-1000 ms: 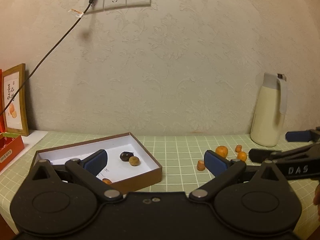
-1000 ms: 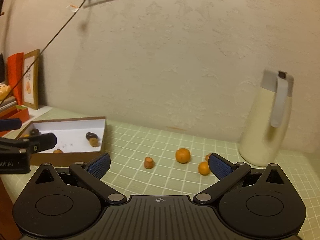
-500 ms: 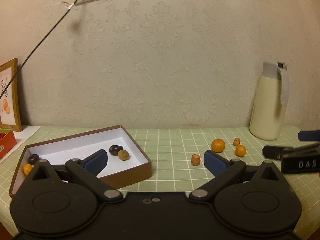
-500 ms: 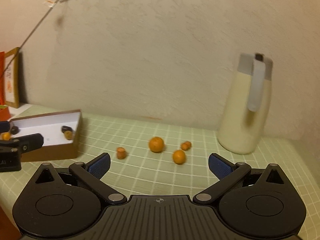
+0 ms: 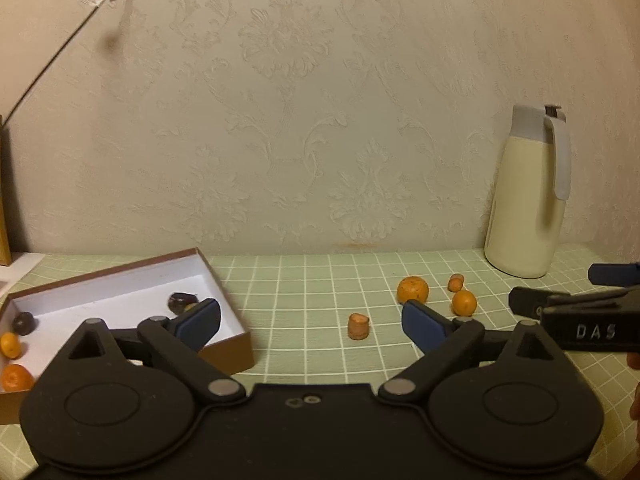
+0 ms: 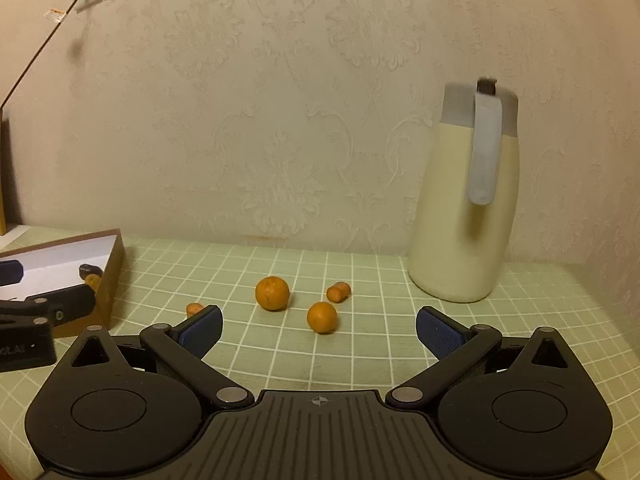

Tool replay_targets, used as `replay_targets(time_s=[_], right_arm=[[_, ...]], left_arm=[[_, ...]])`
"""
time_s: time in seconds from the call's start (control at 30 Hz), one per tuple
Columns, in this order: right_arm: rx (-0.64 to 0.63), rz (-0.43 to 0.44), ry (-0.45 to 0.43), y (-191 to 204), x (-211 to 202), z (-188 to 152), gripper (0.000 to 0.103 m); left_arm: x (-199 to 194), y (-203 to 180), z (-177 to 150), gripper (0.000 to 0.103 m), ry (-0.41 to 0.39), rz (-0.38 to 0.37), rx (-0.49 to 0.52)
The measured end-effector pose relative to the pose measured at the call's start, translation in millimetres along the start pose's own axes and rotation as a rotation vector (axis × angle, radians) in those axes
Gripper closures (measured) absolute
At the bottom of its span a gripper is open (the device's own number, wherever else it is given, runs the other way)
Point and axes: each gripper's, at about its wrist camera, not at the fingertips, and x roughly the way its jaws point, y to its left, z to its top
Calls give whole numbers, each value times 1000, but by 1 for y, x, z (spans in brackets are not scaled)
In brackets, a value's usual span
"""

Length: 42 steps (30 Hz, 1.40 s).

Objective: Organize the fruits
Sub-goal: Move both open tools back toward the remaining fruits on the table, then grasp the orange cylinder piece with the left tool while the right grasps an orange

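Note:
Several orange fruits lie loose on the green checked cloth: a larger orange (image 6: pixel 272 293) (image 5: pixel 413 289), a smaller one (image 6: pixel 322 317) (image 5: pixel 464 302), a small stubby piece (image 6: pixel 338 291) (image 5: pixel 455 282) and another stubby piece (image 5: pixel 358 325) (image 6: pixel 194 309). A brown box with white inside (image 5: pixel 224 300) (image 6: pixel 114 264) holds dark fruits (image 5: pixel 181 302) and oranges (image 5: pixel 15 377). My left gripper (image 5: pixel 311 322) is open and empty, in front of the stubby piece. My right gripper (image 6: pixel 319 330) is open and empty, just short of the smaller orange.
A cream thermos jug (image 6: pixel 466 200) (image 5: pixel 528 196) stands at the back right against the wall. A power cord (image 5: pixel 52 60) hangs from a wall socket at the upper left. A picture frame (image 5: pixel 3 200) stands at the far left.
Both grippers have swung right and moved in toward the loose fruits. The box has slid leftward in both views. Both stay open.

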Motion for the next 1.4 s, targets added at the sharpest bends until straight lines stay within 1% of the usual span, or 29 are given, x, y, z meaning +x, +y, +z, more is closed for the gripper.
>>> replay_targets(time_s=[0.07,0.1,0.13,0.33,0.47,0.7,0.77,0.83,0.9,1.17,1.3,1.4], right_arm=[[-9,-8,6,-1,6,-2,8],[-4,-6,0,-3,8,-1,15],[0,-6,-5,-5,11,-1,16],[23,-1,-3,-10,32,2,17],[-3,4,6,-7,53,4,17],[-6,17,28,-7,80,5,19],[-10,23,32,-7,85,5,21],[-15,27,42,-6,91,4,29],[-11,32,53,-6,96,4,31],[-7,36,81,-8,110,1,36],[-3,29,115,-9,120,0,40],[0,28,133,-10,127,0,43]], left_arm=[[8,-3,-1,15,7,-7,-1],[12,-4,-1,17,16,-10,-3],[17,-5,-1,18,26,-11,-9],[41,-6,-2,20,40,-12,-18],[57,-8,-4,22,57,-23,-15],[83,-13,-6,28,82,-23,-10],[88,-14,-8,29,89,-25,-9],[94,-15,-9,31,99,-24,-7],[99,-15,-10,34,108,-25,-14],[115,-20,-11,36,141,-33,-6],[125,-23,-13,43,173,-30,-1],[130,-24,-12,43,177,-26,-3]])
